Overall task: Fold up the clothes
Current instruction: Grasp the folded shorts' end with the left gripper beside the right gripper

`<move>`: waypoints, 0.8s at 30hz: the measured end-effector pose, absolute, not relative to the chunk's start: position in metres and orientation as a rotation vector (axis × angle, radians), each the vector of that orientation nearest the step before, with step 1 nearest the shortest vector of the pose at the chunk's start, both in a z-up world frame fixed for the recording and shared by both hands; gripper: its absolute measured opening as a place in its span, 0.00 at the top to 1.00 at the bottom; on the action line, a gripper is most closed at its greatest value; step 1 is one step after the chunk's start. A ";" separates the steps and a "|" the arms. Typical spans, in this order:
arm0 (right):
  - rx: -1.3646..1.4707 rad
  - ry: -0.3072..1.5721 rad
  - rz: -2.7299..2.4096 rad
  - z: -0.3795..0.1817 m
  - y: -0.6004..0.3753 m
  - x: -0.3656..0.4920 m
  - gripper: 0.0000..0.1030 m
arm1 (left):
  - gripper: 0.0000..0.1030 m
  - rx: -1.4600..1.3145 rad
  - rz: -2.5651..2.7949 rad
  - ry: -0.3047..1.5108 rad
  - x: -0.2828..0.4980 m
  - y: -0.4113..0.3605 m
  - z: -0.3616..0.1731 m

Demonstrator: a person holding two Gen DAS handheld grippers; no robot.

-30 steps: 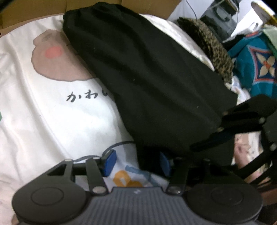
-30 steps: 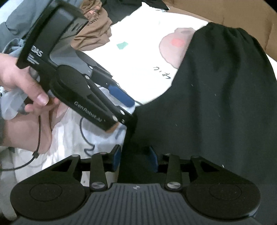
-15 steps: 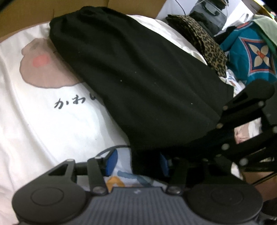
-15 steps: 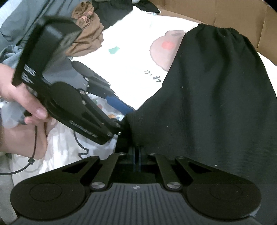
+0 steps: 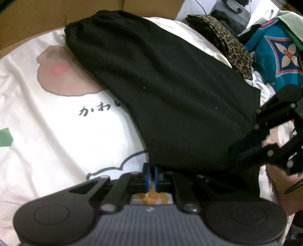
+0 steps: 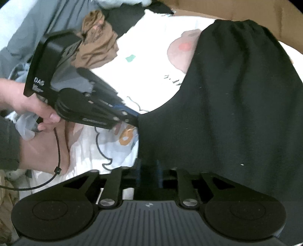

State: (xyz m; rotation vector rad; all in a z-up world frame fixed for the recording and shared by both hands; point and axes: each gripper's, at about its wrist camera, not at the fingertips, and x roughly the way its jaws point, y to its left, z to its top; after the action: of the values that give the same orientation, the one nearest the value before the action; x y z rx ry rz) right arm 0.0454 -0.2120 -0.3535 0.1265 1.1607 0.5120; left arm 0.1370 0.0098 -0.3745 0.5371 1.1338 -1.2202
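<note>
A black garment [image 5: 170,94] lies spread over a white printed cloth [image 5: 56,123], its gathered end far from me. My left gripper [image 5: 151,176] is shut, its blue pads pinched together at the garment's near left corner. In the right wrist view the left gripper [image 6: 135,118] meets that same corner of the black garment [image 6: 236,113], held by a person's hand [image 6: 28,102]. My right gripper [image 6: 149,170] sits at the garment's near edge. Its jaws are opening, with black fabric between the parted pads, which do not press on it.
A leopard-print cloth [image 5: 233,47] and a teal patterned cloth [image 5: 274,56] are piled on the right. A brown garment [image 6: 96,43] and grey-blue clothes [image 6: 37,28] lie on the left. A cardboard wall [image 5: 56,15] stands behind. A thin cable [image 6: 58,147] hangs below the hand.
The left jaws went from wide apart to shut at the garment's corner. The right jaws closed on the near edge half a second ago and have now parted again.
</note>
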 end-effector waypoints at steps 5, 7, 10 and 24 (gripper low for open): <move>0.186 1.155 0.446 -0.352 -0.238 0.046 0.76 | 0.95 0.580 -1.224 1.130 0.148 0.012 -0.358; 0.192 1.159 0.424 -0.357 -0.244 0.045 0.76 | 0.95 0.568 -1.215 1.138 0.154 0.013 -0.353; 0.199 1.176 0.425 -0.370 -0.241 0.047 0.76 | 0.94 0.529 -1.216 1.151 0.162 0.010 -0.348; 0.069 1.197 0.526 -0.397 -0.200 0.043 0.76 | 0.88 0.592 -1.365 1.210 0.129 -0.032 -0.372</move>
State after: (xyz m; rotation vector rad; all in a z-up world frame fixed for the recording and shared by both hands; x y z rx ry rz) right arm 0.0431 -0.2004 -0.3969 0.0685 1.1974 0.5264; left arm 0.1295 -0.0316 -0.3723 0.5917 1.2098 -1.3645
